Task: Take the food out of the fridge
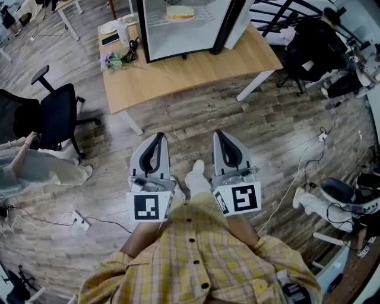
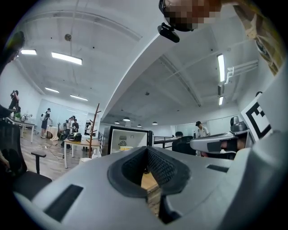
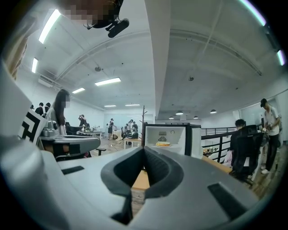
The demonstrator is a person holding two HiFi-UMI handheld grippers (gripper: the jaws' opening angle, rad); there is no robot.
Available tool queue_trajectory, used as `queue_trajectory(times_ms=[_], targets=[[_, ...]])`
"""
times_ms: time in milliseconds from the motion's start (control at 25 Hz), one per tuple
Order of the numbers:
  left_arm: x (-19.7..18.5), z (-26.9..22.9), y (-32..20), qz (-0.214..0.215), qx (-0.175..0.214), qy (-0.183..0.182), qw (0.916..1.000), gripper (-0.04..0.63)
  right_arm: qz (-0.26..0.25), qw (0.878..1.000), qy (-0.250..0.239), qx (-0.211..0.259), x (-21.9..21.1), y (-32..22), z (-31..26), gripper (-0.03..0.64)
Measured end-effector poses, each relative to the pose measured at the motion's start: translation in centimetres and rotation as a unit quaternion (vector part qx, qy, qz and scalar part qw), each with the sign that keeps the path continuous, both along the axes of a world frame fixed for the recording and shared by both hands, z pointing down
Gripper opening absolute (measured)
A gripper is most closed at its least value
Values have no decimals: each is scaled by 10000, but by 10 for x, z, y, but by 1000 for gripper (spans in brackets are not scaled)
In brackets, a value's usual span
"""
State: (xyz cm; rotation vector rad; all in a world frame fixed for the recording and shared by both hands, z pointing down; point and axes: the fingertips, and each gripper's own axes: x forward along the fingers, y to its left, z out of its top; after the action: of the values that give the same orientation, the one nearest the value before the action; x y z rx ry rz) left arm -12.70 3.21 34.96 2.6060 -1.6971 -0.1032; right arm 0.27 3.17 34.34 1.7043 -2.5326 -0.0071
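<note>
A small black fridge point(image 1: 184, 29) stands open on a wooden table point(image 1: 178, 74), some way ahead of me. On its white shelf lies the food, a yellowish sandwich-like piece point(image 1: 180, 12). It shows small and far in the left gripper view, food point(image 2: 124, 148), and in the right gripper view, food point(image 3: 163, 144). My left gripper point(image 1: 159, 136) and right gripper point(image 1: 218, 134) are held side by side over the wood floor, well short of the table, and both point level toward the fridge. Both have their jaws together with nothing between them.
The fridge door point(image 1: 237, 24) hangs open to the right. A bottle point(image 1: 123, 31), a plate and flowers point(image 1: 110, 60) sit at the table's left end. A black office chair point(image 1: 53, 113) and a seated person point(image 1: 35, 166) are at left. Cables point(image 1: 297, 172) and more people are at right.
</note>
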Motion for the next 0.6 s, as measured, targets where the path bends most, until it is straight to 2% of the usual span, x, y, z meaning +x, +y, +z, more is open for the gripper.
queue_trajectory(times_ms=[240, 400, 600], targets=[[8, 5, -27, 97, -33, -50, 9999, 11, 10, 9999, -97, 106, 3, -27, 0, 8], [12, 7, -56, 99, 76, -92, 9999, 11, -32, 9998, -132, 171, 3, -59, 7, 7], [18, 15, -96, 128, 6, -82, 9999, 11, -58, 9996, -159, 243, 6, -101, 8, 6]])
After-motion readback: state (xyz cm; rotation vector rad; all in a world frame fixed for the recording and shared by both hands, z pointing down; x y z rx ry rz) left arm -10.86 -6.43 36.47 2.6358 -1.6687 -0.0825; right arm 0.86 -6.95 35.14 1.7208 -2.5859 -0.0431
